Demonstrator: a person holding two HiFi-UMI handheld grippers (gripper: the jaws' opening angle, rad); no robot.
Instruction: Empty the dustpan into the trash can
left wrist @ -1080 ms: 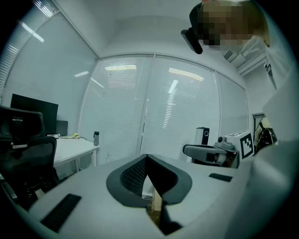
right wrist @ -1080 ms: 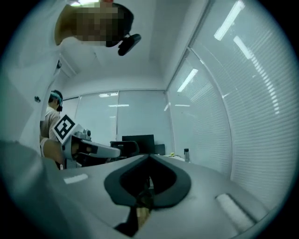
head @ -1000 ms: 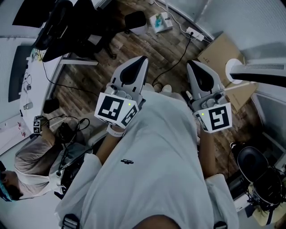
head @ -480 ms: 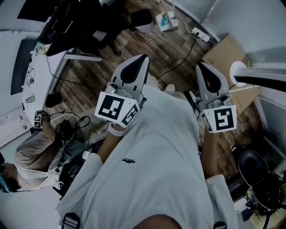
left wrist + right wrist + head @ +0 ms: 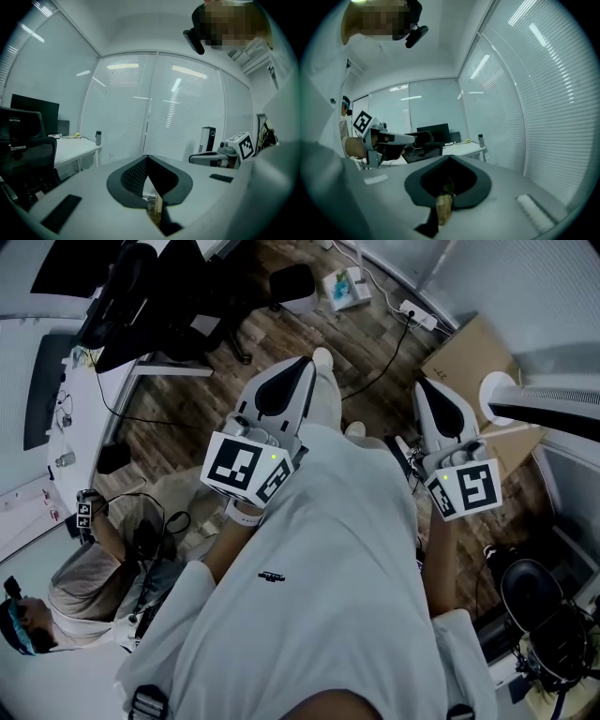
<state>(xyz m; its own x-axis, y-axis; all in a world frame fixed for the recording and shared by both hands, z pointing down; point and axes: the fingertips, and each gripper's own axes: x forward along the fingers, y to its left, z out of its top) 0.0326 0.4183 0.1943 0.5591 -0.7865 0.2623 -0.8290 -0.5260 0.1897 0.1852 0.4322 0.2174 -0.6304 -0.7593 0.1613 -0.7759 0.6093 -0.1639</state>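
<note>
Office room, wood-plank floor (image 5: 291, 334), blind-covered glass walls (image 5: 154, 108).
White desk (image 5: 77, 147) with monitor (image 5: 35, 110), black chair (image 5: 28, 154), cardboard box (image 5: 469, 348).

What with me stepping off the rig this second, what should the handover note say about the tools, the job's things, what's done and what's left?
Tools: left tool shut and empty; right tool shut and empty. Both are held out in front of the body, pointing roughly level.
Things: no dustpan or trash can can be made out in any view. A cardboard box lies on the wood floor.
Done: nothing visible.
Left: find and grip the dustpan, carry it to the trash can, tip it out.
</note>
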